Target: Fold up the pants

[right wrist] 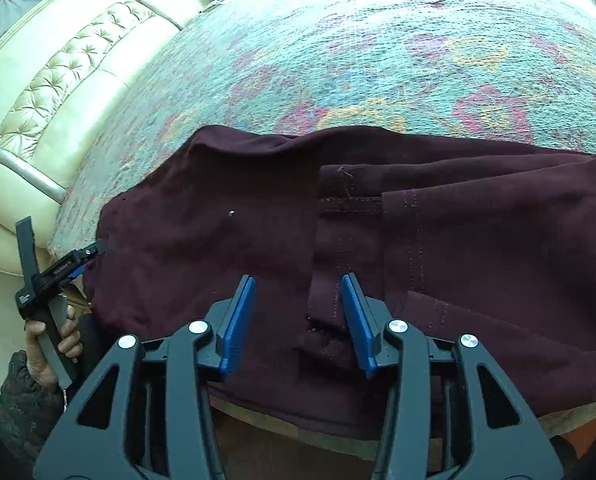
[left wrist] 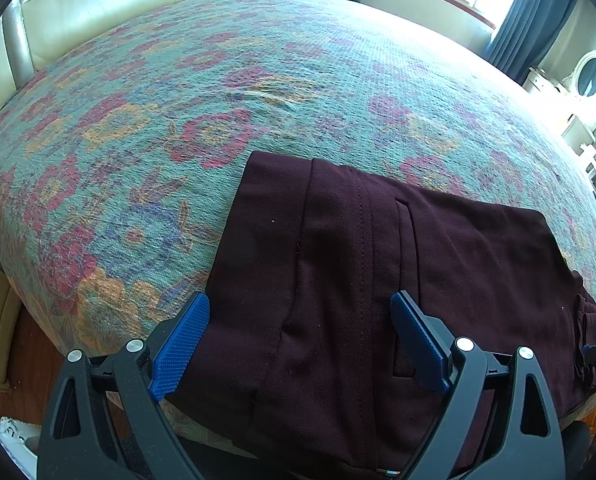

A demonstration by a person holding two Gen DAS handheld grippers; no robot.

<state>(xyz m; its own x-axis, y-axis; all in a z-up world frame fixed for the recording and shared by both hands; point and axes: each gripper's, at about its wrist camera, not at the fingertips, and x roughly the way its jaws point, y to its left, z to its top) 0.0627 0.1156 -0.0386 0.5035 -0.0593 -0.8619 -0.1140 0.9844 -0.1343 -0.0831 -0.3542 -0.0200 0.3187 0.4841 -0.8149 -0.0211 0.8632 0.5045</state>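
With both claws spread and gripping nothing, the right gripper [right wrist: 298,320] and left gripper [left wrist: 298,344] hover over the maroon pants [left wrist: 358,260] lying folded at the bedspread's [left wrist: 178,100] near edge. Looks like a fold's just laid; next is probably grabbing an end to fold again.

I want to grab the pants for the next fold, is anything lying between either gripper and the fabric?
Nothing visible. The left gripper hangs open right over the maroon pants, and the right gripper is open over them too, with only bare cloth between its pads. No other object lies on the pants or on the floral bedspread.
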